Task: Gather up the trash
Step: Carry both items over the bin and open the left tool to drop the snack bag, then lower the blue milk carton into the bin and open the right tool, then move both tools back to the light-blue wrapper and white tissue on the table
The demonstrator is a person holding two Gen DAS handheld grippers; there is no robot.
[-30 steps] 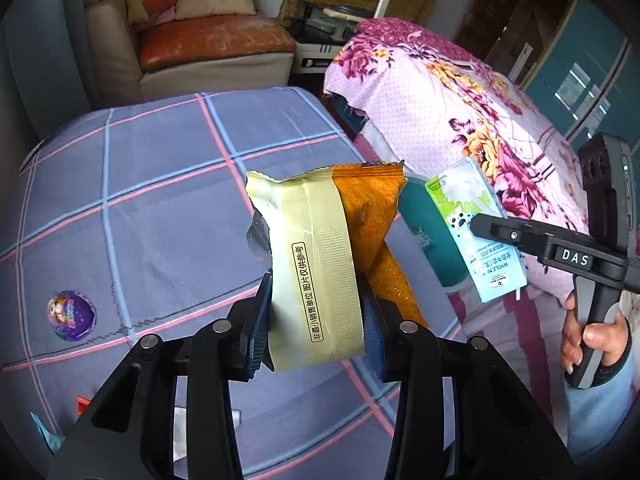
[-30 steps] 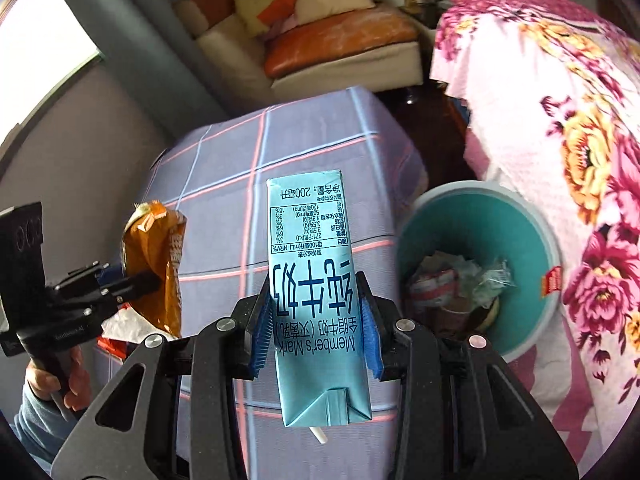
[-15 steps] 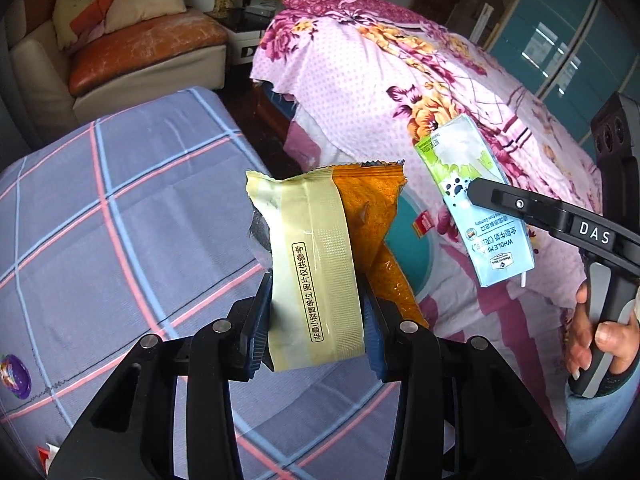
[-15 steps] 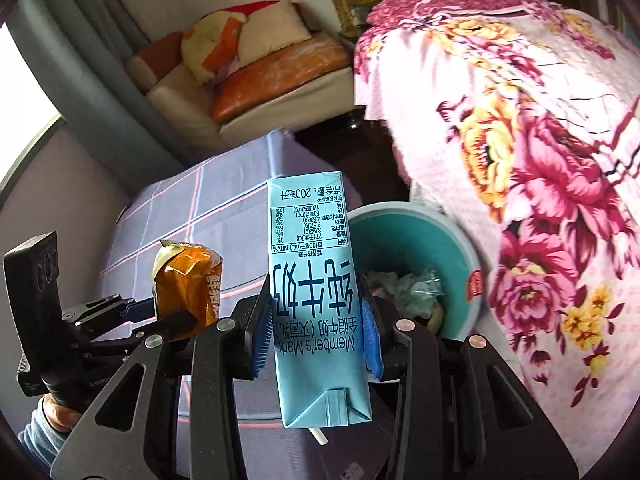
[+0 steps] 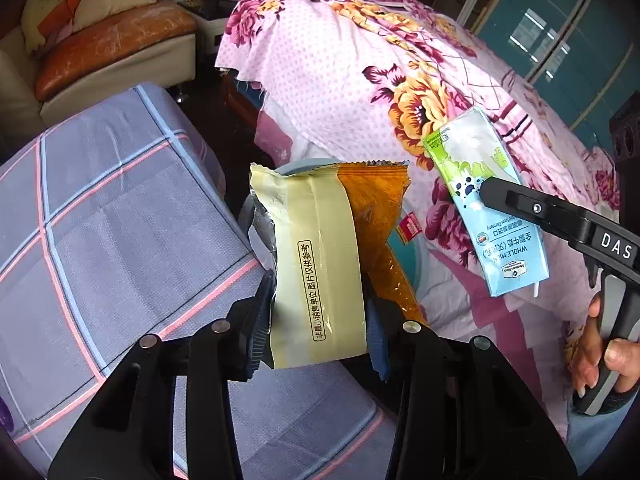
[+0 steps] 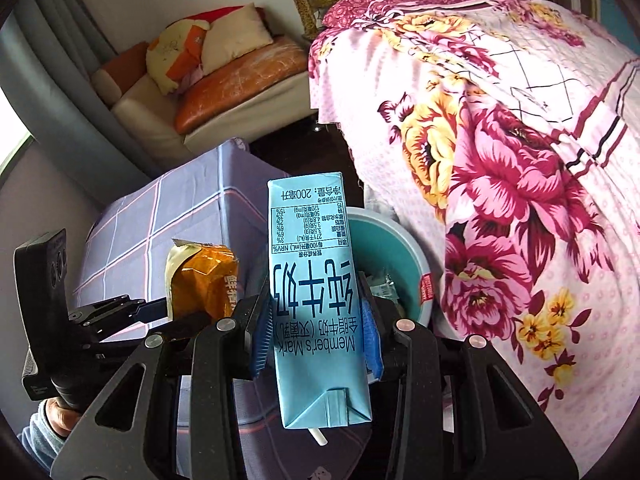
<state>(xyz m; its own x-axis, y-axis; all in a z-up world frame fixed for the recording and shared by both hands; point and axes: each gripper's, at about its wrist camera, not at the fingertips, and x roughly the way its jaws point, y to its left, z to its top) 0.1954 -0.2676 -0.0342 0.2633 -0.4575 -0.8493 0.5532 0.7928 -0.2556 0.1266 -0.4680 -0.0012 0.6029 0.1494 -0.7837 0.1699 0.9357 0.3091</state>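
Observation:
My left gripper (image 5: 318,320) is shut on an orange and cream snack wrapper (image 5: 320,256), held upright in the air past the table's edge. My right gripper (image 6: 316,332) is shut on a light blue milk carton (image 6: 316,292) with a straw at its lower end. The teal trash bin (image 6: 404,256) stands on the floor between table and bed, with trash inside; both held items largely hide it. In the left wrist view the bin (image 5: 408,256) peeks out behind the wrapper, and the carton (image 5: 484,200) hangs to the right. The wrapper (image 6: 204,280) shows left of the carton in the right wrist view.
A table with a purple plaid cloth (image 5: 100,220) lies to the left. A bed with a pink floral cover (image 6: 520,160) rises on the right of the bin. A sofa with cushions (image 6: 224,72) stands at the back.
Both grippers have swung right, away from the table toward the bin and bed, each still holding its item. The table's purple ball has left view.

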